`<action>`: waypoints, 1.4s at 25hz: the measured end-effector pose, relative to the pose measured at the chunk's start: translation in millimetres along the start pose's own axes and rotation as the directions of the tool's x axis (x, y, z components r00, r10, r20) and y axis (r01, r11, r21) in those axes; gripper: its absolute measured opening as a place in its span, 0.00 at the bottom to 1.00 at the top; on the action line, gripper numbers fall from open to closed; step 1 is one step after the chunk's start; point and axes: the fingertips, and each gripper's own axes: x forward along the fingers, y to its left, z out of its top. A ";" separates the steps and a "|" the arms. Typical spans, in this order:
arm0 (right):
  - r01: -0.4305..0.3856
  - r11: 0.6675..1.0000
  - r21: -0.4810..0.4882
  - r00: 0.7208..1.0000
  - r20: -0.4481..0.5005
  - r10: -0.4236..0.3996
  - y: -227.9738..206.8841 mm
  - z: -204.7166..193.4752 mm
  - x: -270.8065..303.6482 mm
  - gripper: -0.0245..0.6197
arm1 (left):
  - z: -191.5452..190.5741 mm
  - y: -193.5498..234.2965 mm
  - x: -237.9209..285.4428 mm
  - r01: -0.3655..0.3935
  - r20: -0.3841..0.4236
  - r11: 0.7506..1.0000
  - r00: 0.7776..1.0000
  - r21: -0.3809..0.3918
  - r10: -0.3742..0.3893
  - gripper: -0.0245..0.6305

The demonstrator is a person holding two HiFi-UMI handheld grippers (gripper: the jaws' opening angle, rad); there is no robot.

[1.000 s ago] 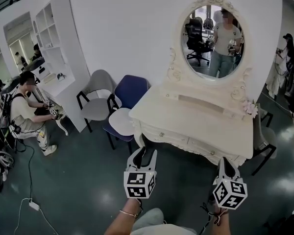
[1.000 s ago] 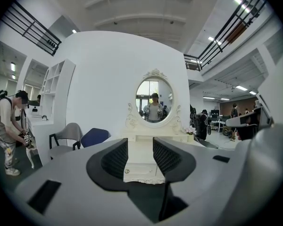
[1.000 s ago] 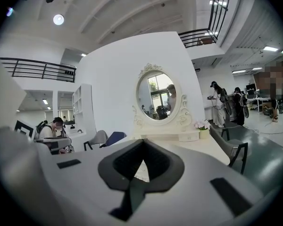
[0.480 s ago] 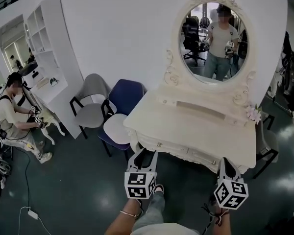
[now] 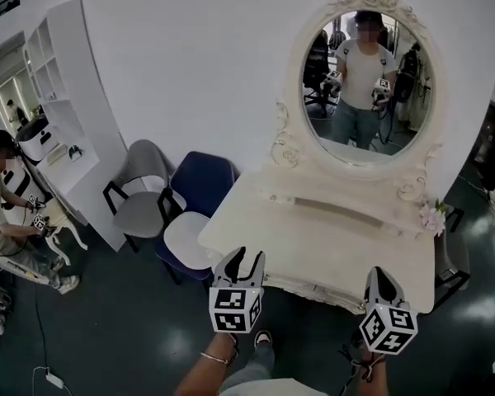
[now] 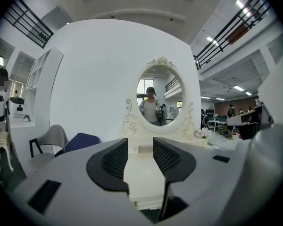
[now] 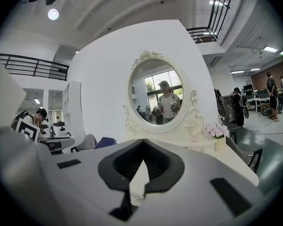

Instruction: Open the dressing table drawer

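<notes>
At the near side, the left gripper point(image 5: 247, 259) is held with jaws apart and empty; the right gripper point(image 5: 380, 275) is pinched closed on nothing. Neither touches the dressing table point(image 5: 330, 233). Its drawer point(image 6: 142, 202), under the top's front edge, appears closed. Approach, grasp and pull are all outstanding.

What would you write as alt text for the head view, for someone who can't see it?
Two hand-held grippers, seen from above, hover before a cream dressing table with an ornate oval mirror; the left gripper has its jaws apart, the right gripper has them together. A grey chair and a blue chair stand left of the table.
</notes>
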 end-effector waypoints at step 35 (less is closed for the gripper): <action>0.001 0.999 0.043 1.000 -0.014 0.000 -27.5 67.3 284.5 0.05 | 24.8 81.1 257.6 -0.022 -0.077 1.000 0.997 -0.011 0.021 0.29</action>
